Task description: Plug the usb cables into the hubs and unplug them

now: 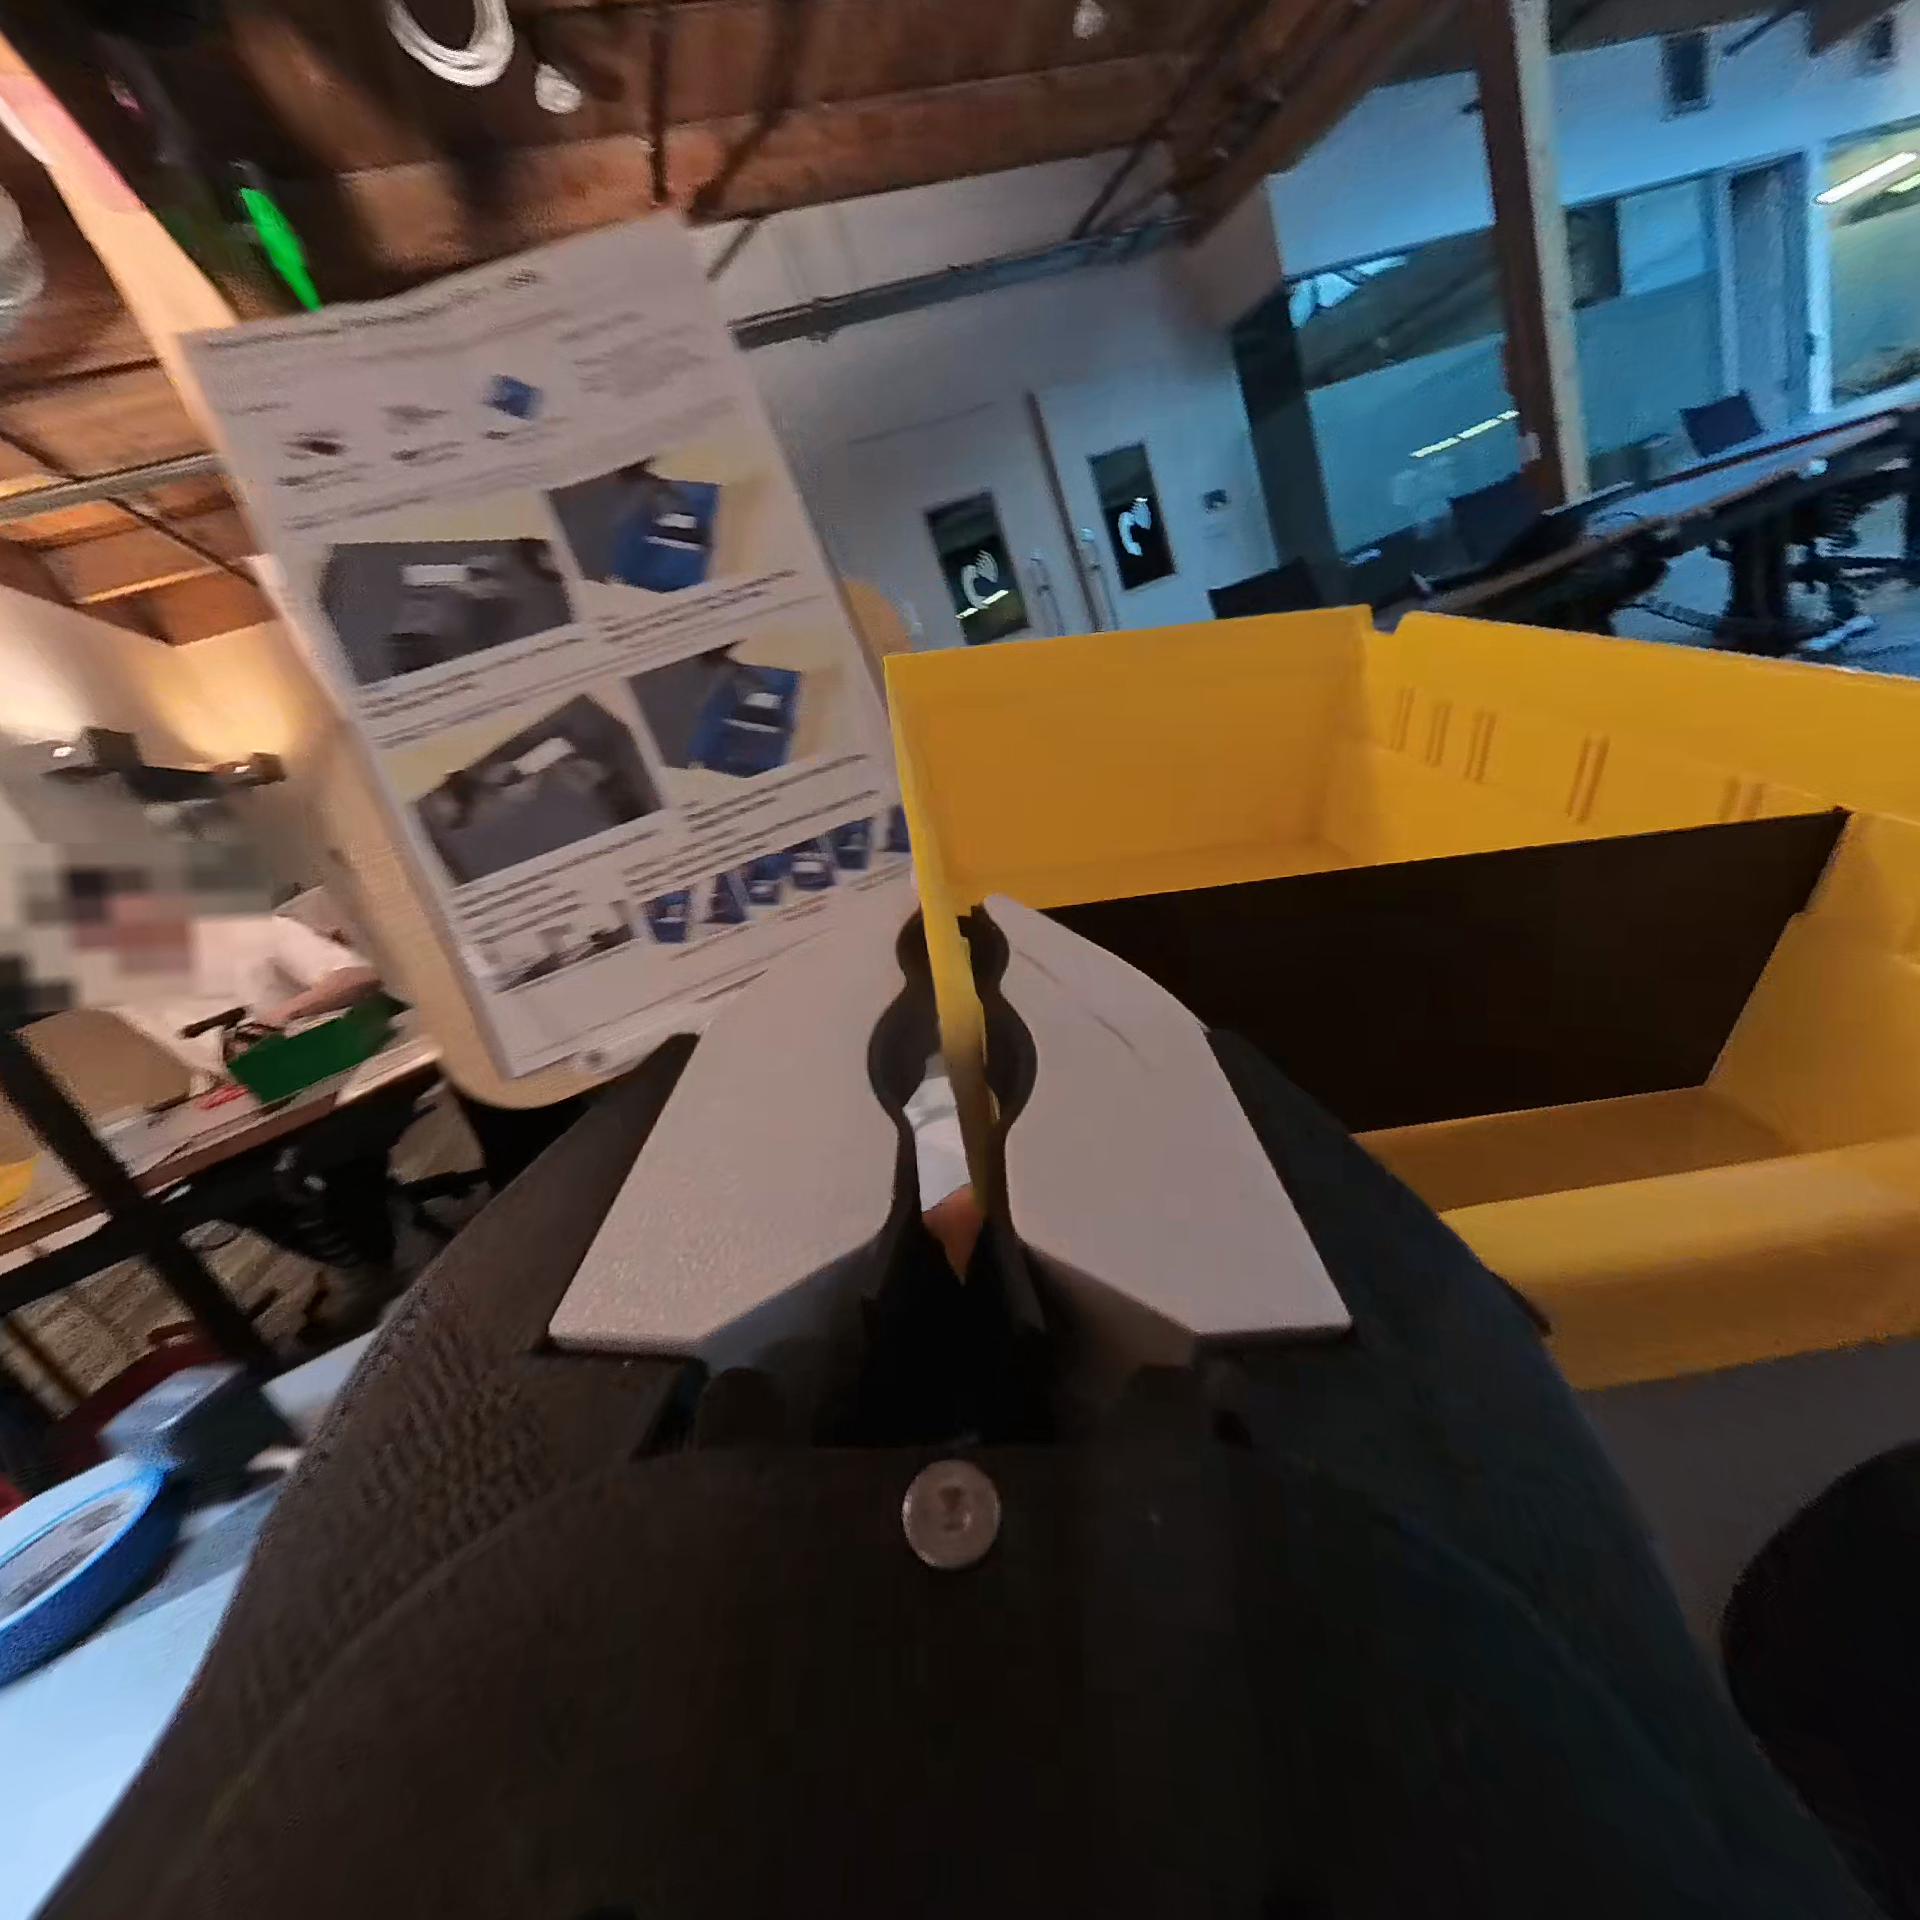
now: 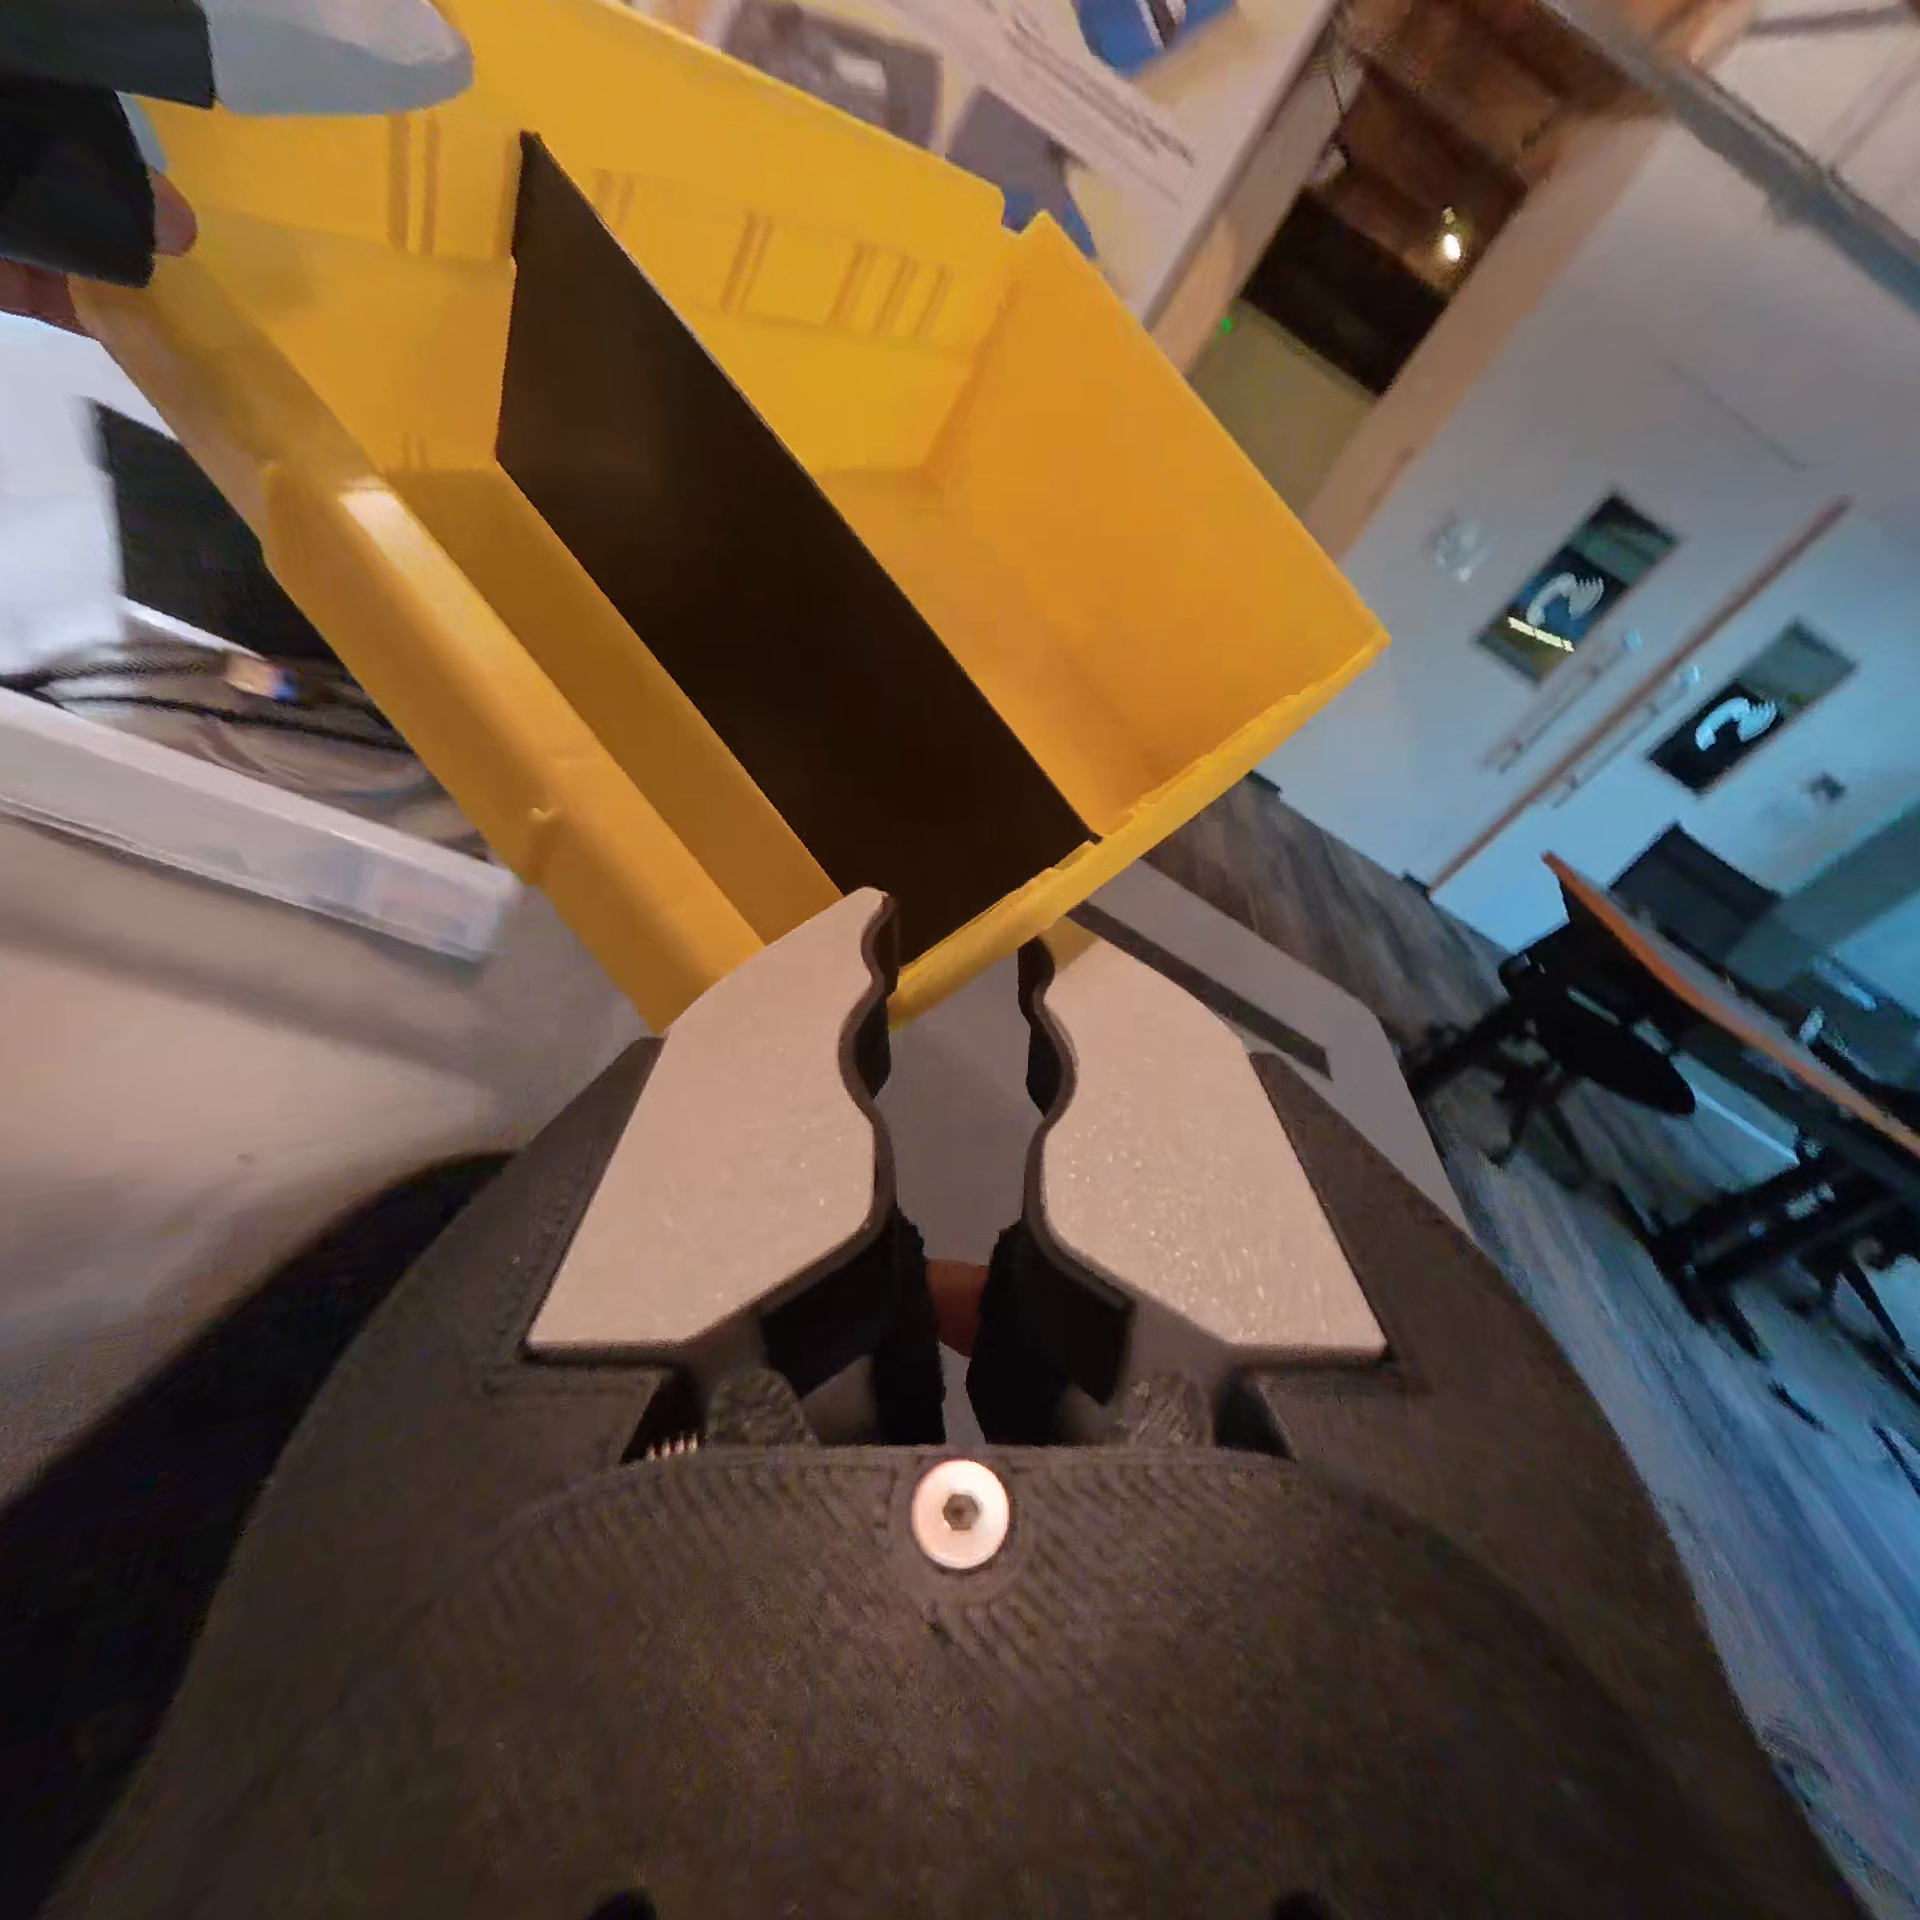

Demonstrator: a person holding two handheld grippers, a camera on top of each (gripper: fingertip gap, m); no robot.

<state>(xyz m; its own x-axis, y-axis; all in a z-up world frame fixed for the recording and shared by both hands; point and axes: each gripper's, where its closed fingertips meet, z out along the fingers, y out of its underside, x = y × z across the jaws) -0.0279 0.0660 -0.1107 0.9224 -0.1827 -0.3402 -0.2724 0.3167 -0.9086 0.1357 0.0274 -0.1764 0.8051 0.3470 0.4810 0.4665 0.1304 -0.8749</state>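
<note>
While we looked along the left gripper (image 1: 961, 925), we saw its two grey fingers (image 1: 769, 1122) pinched on the thin side wall of a yellow bin (image 1: 1143, 748), the wall running edge-on between them. A black divider (image 1: 1455, 966) stood across the inside of the bin, and both compartments looked bare as far as we could see. A printed sheet with photos (image 1: 540, 623) hung behind to the left, and a roll of blue tape (image 1: 73, 1548) lay at the lower left edge. We found no usb cables or hubs in this view.

From the right gripper (image 2: 956, 935) we saw the same bin (image 2: 1143, 540) tilted, held up off the grey tabletop (image 2: 1195, 997). The fingers (image 2: 727, 1132) stood narrowly apart with a clear gap, gripping nothing; the bin's lower rim sat at their tips. The left gripper (image 2: 312, 62) showed at the top left corner on the bin's far wall. Again, no cables or hubs were visible
</note>
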